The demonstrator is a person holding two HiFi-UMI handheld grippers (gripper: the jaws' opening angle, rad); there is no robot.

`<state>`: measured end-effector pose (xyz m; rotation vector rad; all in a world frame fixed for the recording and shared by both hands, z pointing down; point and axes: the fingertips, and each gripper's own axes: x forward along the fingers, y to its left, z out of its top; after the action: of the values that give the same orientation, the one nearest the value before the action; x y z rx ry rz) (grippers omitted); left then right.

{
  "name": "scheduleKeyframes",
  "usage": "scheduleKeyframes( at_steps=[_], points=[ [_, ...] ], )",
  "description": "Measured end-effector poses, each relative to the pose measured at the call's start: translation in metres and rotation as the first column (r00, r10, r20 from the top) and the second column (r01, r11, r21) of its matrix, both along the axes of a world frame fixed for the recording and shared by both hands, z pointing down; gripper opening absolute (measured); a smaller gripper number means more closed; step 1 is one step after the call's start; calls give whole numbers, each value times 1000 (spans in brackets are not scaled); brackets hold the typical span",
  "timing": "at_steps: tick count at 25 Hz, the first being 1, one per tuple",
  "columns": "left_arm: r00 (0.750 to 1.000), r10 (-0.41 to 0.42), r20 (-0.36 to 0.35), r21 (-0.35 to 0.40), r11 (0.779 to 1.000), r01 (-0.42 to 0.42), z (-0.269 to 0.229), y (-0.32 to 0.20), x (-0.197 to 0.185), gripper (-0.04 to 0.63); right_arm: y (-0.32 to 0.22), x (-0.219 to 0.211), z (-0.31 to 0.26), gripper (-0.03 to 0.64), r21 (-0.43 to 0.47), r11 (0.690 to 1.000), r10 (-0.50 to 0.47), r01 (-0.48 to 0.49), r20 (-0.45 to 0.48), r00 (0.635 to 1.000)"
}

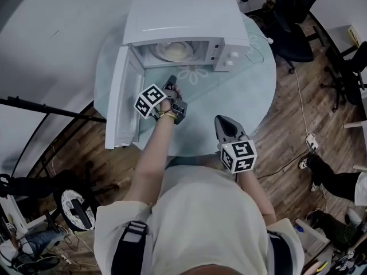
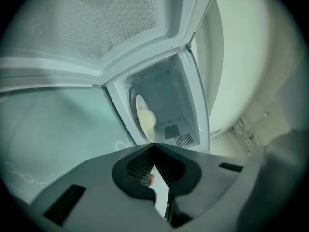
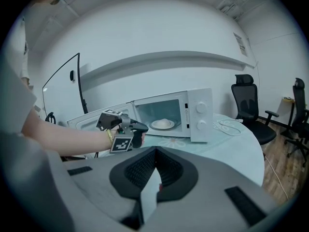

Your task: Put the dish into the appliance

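A white microwave [image 1: 183,22] stands on the round glass table [image 1: 246,90] with its door [image 1: 120,96] swung wide open to the left. A pale dish [image 1: 174,51] with a whitish mound on it rests on the turntable inside, also seen as the dish [image 2: 145,117] and the dish [image 3: 163,124]. My left gripper [image 1: 170,83] hovers just in front of the open cavity, its jaws together and empty; the left gripper [image 2: 154,145] points into the oven. My right gripper [image 1: 225,121] hangs back near the table's front edge, jaws together with nothing in them.
A white cable [image 1: 261,42] lies on the table right of the microwave. Black office chairs [image 1: 295,10] stand at the back right. A dark stand pole [image 1: 51,110] and gear sit on the wooden floor at left.
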<state>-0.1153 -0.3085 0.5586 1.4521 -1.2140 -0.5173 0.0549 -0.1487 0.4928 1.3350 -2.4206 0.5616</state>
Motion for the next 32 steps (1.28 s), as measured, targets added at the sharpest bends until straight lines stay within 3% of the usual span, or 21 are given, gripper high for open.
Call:
scheduleKeyframes(
  at_steps=[5, 15, 24, 32],
  points=[
    [991, 76, 113, 35, 996, -80, -12, 45, 14, 9, 8, 2, -4, 5, 18, 1000, -15, 14, 16, 1000],
    [942, 148, 301, 76, 981, -178, -34, 136, 43, 9, 29, 4, -6, 5, 28, 998, -64, 62, 49, 997],
    [818, 222, 530, 63, 952, -299, -43, 211, 75, 9, 62, 9, -10, 5, 40, 995, -90, 87, 76, 993],
    [770, 241, 591, 42, 944, -328, -39, 257, 86, 9, 92, 10, -2, 5, 29, 993, -120, 119, 69, 990]
  ],
)
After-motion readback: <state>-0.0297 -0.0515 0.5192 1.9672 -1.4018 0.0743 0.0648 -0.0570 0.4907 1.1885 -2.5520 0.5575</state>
